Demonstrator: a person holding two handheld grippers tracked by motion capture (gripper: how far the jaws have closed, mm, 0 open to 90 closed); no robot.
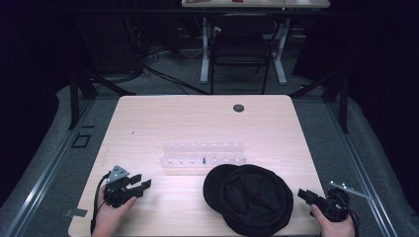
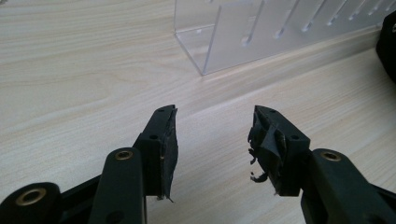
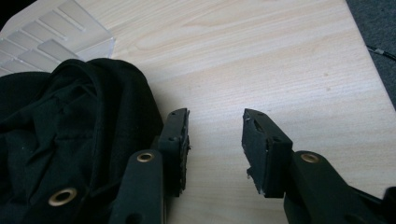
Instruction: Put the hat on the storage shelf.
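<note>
High view: light wooden table point(image 1: 197, 118) w/ a black fabric cap point(image 1: 249, 197) lying upside down, near the front edge, right of centre. Just behind it sits a clear acrylic rack w/ slots point(image 1: 202, 157), two rows, one small dark pin standing in the front row. A round dark grommet hole point(image 1: 238, 108) sits near the table's far edge. Left gripper point(image 1: 145, 185) rests at the front left corner, held by a hand point(image 1: 112, 215), pointing right toward the cap but well apart from it; jaws look spread, nothing between. Right gripper point(image 1: 302, 194) is at the front right edge, held by the other hand point(image 1: 336, 227), tips pointing left, just beside the cap's right rim; can't tell contact from here. Black chair point(image 1: 242, 49) and a second table's white legs behind, on grey floor.

Left gripper view: the 2 black jaws stand wide apart over bare wood, empty gap, worn black tape on the pads. Clear rack's corner point(image 2: 219, 42) ahead, near but not touching. A sliver of the cap point(image 2: 388, 46) at the right edge.

Right gripper view: jaws wide, bare wood between them, gripping nothing. Cap point(image 3: 70, 135) fills the left side, its rim beside the left-hand jaw; touching or not, can't tell. Rack point(image 3: 51, 32) at top left behind the cap.
</note>
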